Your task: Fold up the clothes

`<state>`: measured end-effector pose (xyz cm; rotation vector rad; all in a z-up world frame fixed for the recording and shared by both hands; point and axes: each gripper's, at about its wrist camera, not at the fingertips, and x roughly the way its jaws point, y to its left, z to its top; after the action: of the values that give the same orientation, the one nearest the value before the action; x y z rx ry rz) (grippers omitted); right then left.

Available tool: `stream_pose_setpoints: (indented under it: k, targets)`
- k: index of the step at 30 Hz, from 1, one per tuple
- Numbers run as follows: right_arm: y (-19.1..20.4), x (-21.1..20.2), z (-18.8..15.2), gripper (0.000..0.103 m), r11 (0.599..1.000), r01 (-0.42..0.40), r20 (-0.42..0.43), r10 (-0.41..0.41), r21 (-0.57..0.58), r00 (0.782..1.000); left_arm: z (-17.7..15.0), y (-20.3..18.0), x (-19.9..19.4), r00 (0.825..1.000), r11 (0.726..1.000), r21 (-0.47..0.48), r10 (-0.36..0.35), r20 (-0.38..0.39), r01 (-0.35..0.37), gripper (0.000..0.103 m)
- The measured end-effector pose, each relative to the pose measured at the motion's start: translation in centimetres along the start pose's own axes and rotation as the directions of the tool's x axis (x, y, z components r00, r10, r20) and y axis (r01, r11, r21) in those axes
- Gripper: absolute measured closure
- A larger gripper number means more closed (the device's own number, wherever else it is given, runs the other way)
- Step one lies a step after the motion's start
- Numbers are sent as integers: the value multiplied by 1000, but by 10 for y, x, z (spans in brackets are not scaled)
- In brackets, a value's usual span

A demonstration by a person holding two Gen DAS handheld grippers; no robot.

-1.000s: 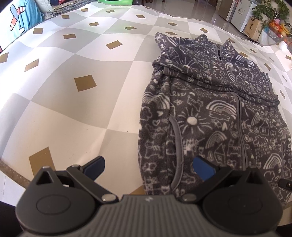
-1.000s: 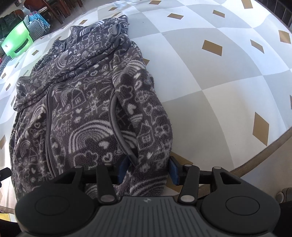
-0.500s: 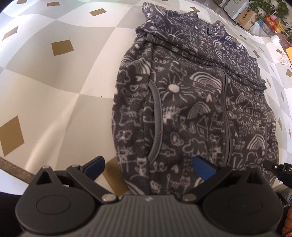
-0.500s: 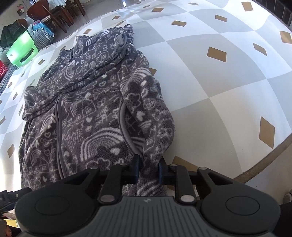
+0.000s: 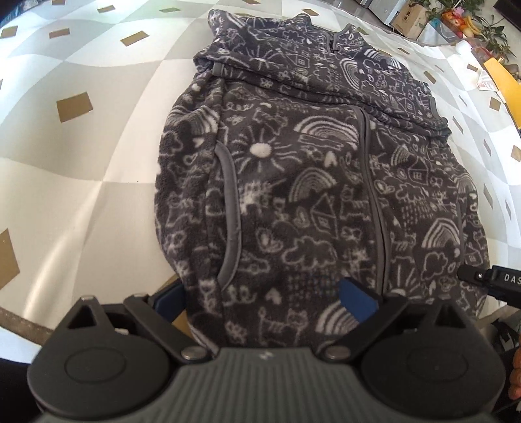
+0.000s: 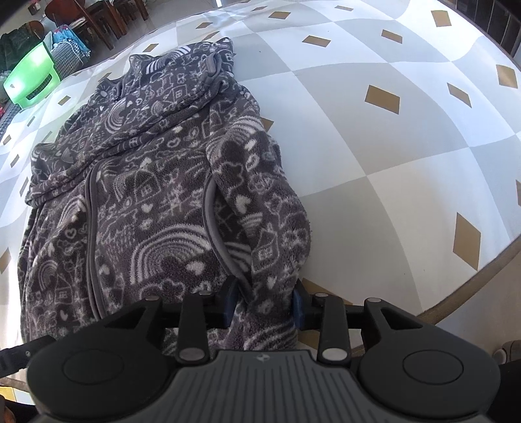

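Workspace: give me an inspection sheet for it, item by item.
Surface: table with a grey-and-white checked cover and gold diamonds; its edge runs close to the grippers.
Job's things: dark grey fleece jacket with white doodle print, zipped, lying flat, sleeves folded across the upper body.
Clutter: nothing seen on the table beside the jacket.
Grippers: left gripper open, fingers either side of the near hem; right gripper closed on the hem's other corner.
Cables: nothing seen.
Surroundings: green plastic stool, wooden chairs, cardboard box and plants beyond the table.
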<state>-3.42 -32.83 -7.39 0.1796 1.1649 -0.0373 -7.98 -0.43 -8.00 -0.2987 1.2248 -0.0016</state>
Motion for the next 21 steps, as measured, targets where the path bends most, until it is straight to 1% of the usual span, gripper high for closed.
stream_pose_setpoints:
  k: [1, 2, 3, 4, 7, 9, 10, 11, 13, 15, 17, 21]
  targets:
    - [0, 1, 0, 68, 1000, -1, 0, 1, -7, 1000, 0, -2, 0, 1000, 1000, 7, 0, 4, 0, 21]
    - [0, 1, -1, 68, 1000, -5, -3, 5, -5, 1000, -1, -4, 0, 1000, 1000, 13, -1, 8, 1, 39]
    - [-1, 2, -1, 68, 1000, -9, -7, 9, -2, 1000, -1, -6, 0, 1000, 1000, 20, -1, 13, 1, 50]
    - [-2, 3, -1, 68, 1000, -15, -7, 15, 5, 1000, -2, -7, -1, 1000, 1000, 27, -2, 17, 1, 52]
    - [-5, 4, -1, 67, 999, -37, -4, 37, 32, 999, -3, -11, -1, 1000, 999, 39, -3, 29, 2, 63]
    - [-7, 4, -1, 67, 998, -55, -2, 55, 43, 998, -2, -12, -3, 999, 999, 36, -6, 48, 4, 73]
    - [-8, 4, -1, 70, 997, -61, 0, 62, 50, 998, -2, -12, -4, 998, 999, 35, -8, 59, 6, 76]
    - [-8, 4, 0, 78, 996, -73, 1, 73, 56, 997, -2, -11, -5, 998, 999, 32, -12, 70, 9, 78]
    - [-8, 3, 1, 83, 994, -96, 3, 96, 58, 995, -1, -12, -8, 996, 999, 34, -15, 86, 12, 79]
    - [-5, -2, 1, 86, 994, -102, 26, 101, 28, 995, 0, -14, -11, 994, 999, 48, -12, 107, 6, 81]
    - [-4, -11, 2, 87, 992, -124, 68, 123, 13, 990, 1, -13, -17, 991, 999, 49, -16, 134, 9, 84]
    - [-9, -31, 7, 87, 980, -199, 164, 193, 18, 967, 5, -10, -31, 980, 999, 29, -31, 195, 26, 85]
